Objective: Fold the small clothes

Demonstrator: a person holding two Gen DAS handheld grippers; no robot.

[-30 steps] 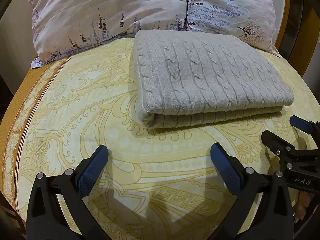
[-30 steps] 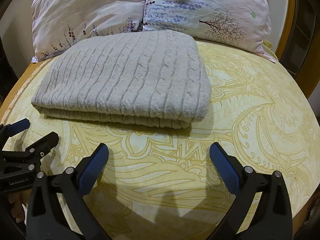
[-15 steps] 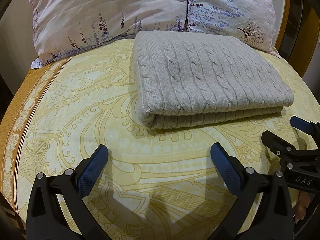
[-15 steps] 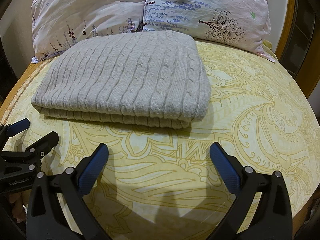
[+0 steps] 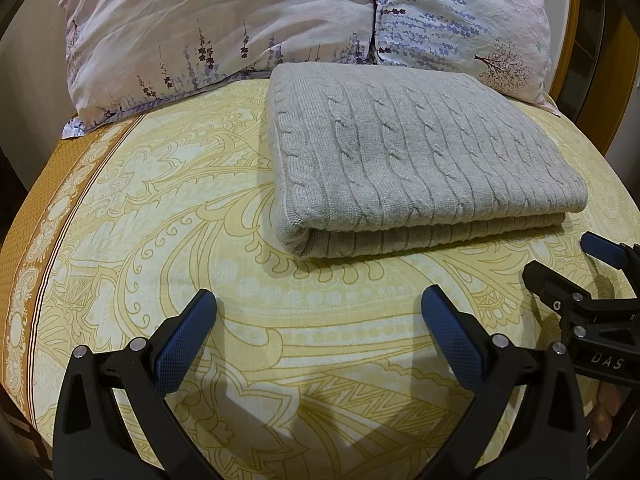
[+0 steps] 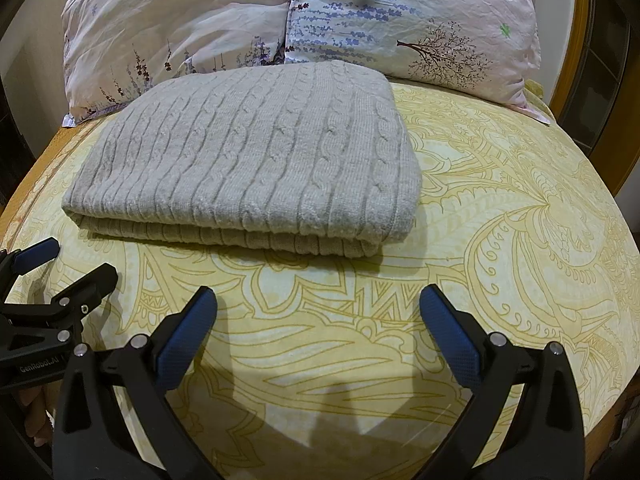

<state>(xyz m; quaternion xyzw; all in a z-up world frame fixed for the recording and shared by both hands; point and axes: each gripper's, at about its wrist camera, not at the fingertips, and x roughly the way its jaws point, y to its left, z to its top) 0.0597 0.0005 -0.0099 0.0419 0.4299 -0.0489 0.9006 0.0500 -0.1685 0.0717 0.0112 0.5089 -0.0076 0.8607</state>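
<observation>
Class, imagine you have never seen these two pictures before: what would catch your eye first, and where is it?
First, the grey cable-knit garment folded into a neat rectangle, lying on the yellow paisley-patterned bedsheet just in front of the two floral pillows. Next, the open left gripper and open right gripper, black with blue-padded fingers, both empty and short of the garment.

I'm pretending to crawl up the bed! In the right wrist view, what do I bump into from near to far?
right gripper → yellow patterned bedsheet → folded grey cable-knit sweater → floral pillows
</observation>
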